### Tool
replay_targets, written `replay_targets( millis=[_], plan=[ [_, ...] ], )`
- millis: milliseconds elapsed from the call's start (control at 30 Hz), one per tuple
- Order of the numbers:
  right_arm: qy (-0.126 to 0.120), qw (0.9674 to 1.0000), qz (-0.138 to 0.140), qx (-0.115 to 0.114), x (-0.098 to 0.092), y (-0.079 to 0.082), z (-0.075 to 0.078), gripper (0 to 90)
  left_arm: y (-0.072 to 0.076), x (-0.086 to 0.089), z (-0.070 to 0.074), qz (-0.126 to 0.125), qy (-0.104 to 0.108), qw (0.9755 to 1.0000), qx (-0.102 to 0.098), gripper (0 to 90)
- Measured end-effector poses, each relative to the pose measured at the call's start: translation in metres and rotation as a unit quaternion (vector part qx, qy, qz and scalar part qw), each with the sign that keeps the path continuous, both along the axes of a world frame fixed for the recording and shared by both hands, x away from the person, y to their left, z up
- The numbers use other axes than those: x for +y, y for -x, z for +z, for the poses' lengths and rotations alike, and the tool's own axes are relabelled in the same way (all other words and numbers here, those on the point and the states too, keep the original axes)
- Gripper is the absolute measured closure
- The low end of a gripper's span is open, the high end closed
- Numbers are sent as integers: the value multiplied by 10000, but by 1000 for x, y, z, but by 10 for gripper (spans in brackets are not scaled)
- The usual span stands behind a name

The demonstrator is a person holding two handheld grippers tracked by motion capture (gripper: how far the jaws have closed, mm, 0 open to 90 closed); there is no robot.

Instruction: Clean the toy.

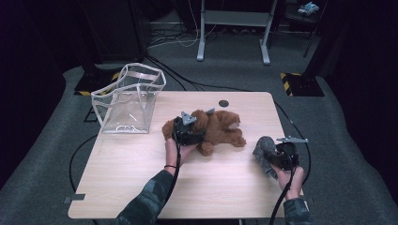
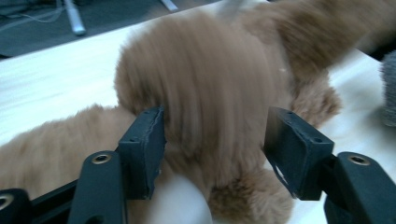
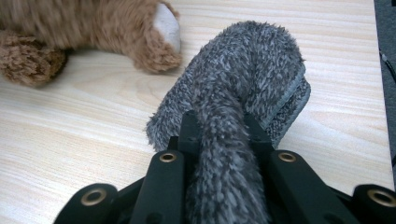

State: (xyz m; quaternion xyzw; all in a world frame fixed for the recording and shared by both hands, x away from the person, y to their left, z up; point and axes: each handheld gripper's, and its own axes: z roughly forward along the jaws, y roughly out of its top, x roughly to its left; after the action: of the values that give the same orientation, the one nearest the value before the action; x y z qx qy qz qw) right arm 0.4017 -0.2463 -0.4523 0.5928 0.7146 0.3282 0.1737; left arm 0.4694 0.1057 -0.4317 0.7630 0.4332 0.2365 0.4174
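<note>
Your left gripper [image 1: 187, 129] sits on the brown teddy bear [image 1: 213, 129] mid-table; your right gripper [image 1: 283, 154] holds a grey fuzzy cloth [image 1: 264, 150] near the right edge

The teddy [image 1: 213, 127] is brown plush, its pile long and shaggy, with a paler, smoother patch at one paw. The sock [image 3: 252, 84] is grey fleece, fuzzy, with a flat-stitched hem. The counter [image 1: 141, 178] is pale wood-grain laminate, smooth and matt. The bag [image 1: 129, 98] is clear glossy plastic with white trim. Each claw's pads are matt black plastic.
</note>
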Motion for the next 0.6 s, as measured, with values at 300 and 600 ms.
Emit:
replay_targets(
  millis=[300, 600],
  plan=[
    [24, 10000, 81, -36, 1, -1, 0, 749, -10, 17, -6, 1025, -443, 9938, -5, 247],
    [21, 9999, 124, -48, 6, -2, 1, 749, -14, 20, -25, 1218, -665, 9902, 139, 332]
  ],
)
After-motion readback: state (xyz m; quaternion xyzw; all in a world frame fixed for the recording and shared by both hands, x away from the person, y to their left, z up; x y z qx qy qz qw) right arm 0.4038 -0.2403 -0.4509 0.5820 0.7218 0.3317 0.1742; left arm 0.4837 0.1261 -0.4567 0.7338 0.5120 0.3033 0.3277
